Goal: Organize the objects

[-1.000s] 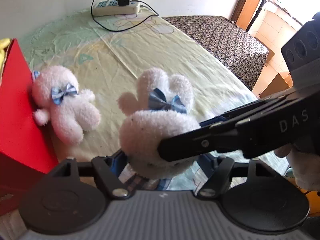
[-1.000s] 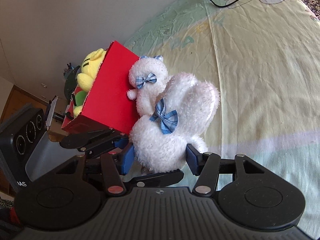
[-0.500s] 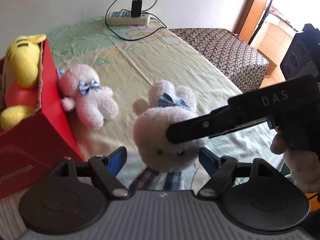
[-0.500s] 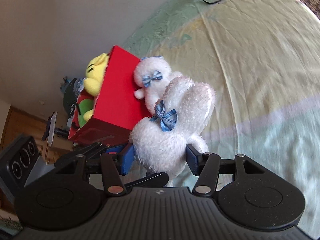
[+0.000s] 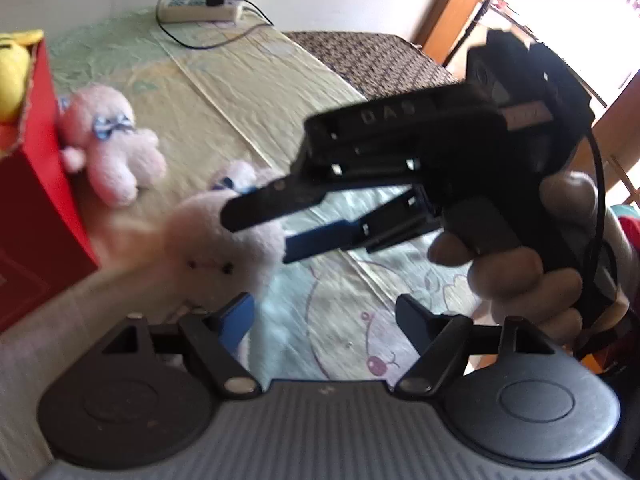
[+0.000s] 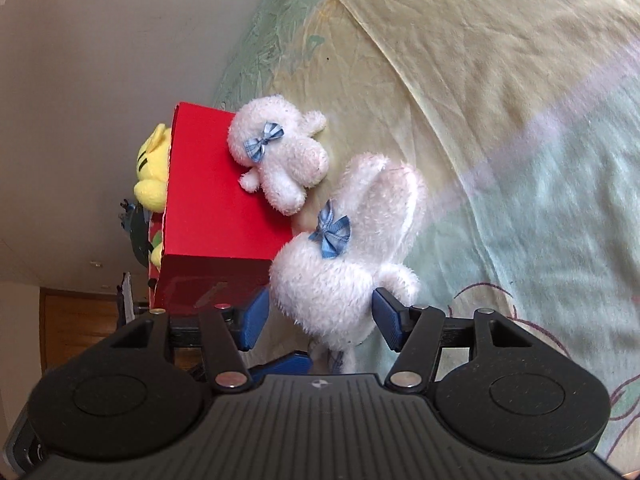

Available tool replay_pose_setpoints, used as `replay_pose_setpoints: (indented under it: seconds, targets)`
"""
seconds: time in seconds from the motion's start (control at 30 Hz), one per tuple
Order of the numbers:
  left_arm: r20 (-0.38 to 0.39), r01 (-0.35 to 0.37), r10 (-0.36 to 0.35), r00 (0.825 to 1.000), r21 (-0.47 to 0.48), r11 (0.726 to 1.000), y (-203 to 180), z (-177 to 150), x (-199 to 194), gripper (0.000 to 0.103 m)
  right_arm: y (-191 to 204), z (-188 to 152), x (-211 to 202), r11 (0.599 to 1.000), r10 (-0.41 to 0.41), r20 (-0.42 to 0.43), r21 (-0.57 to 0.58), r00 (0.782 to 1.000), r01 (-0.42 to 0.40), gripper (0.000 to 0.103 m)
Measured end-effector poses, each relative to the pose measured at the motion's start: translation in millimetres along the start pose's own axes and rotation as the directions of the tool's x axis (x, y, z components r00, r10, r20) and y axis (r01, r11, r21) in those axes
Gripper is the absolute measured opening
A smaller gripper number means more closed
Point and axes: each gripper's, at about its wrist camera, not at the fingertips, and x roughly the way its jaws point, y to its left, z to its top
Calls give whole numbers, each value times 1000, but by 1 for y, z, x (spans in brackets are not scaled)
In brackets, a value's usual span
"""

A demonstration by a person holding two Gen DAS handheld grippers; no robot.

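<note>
While the right gripper [image 6: 316,322] pinches the fluffy white plush rabbit with a blue checked bow [image 6: 344,256] by its head, just above the pale green and yellow bedsheet [image 6: 500,92], the likely step is carrying it into the red cardboard box [image 6: 216,216] on the left. Best lift it clear of the rim before letting go. The left gripper [image 5: 324,320] has just been closing, yet stands spread, nothing between. The second white plush with a blue bow [image 6: 280,160] leans on the box. Left view is blurred; the box interior is mostly hidden, and the yellow plush toy [image 6: 152,168] only peeks out.
</note>
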Motion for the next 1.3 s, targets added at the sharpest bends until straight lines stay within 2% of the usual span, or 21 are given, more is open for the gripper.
replay_pose_setpoints:
  seconds: [0.07,0.17,0.23,0.33,0.4,0.47,0.57,0.63,0.77,0.9,1.07,1.13,1.2,1.3]
  targets:
    - [-35,33,-33,999,-1,999,-2,-2,14,77,4,4,-9,997,-37,17,-66,999,38,59]
    - [-71,72,-73,995,-24,997,-1,-2,33,76,7,14,-31,979,-123,103,-149,987,138,56]
    - [-82,82,-86,993,-51,995,1,0,44,76,8,25,-37,973,-131,141,-174,981,155,55]
    - [-78,51,-57,995,-81,995,5,1,51,76,18,42,-32,952,-126,177,-254,976,169,53]
    - [-68,11,-18,998,-102,995,12,4,51,76,28,53,-10,932,-117,165,-323,979,166,51]
    - [-57,-24,16,998,-132,991,23,5,47,75,36,62,11,915,-96,120,-380,988,135,49]
    - [-47,-63,55,997,-184,981,38,5,38,75,41,76,43,899,-113,45,-420,993,121,46]
    - [-35,-90,84,996,-204,975,46,5,32,75,41,81,57,900,-121,-20,-425,992,101,45]
    - [-22,-119,117,993,-255,960,62,8,26,75,36,73,54,906,-151,-121,-414,981,88,44]
    - [-27,-121,118,993,-292,949,76,5,27,75,19,64,29,959,-117,-194,-277,974,60,44]
    - [-12,-142,144,989,-274,951,82,3,15,77,15,30,14,973,-82,-223,-230,971,29,48]
    - [-18,-157,158,987,-275,948,86,3,10,77,12,17,18,985,-32,-245,-174,969,-12,49]
    - [-17,-165,167,986,-269,949,91,1,5,77,15,12,20,988,5,-235,-151,972,-42,48]
    - [-30,-159,157,987,-271,949,92,-4,4,78,18,11,21,985,11,-216,-166,976,-48,48]
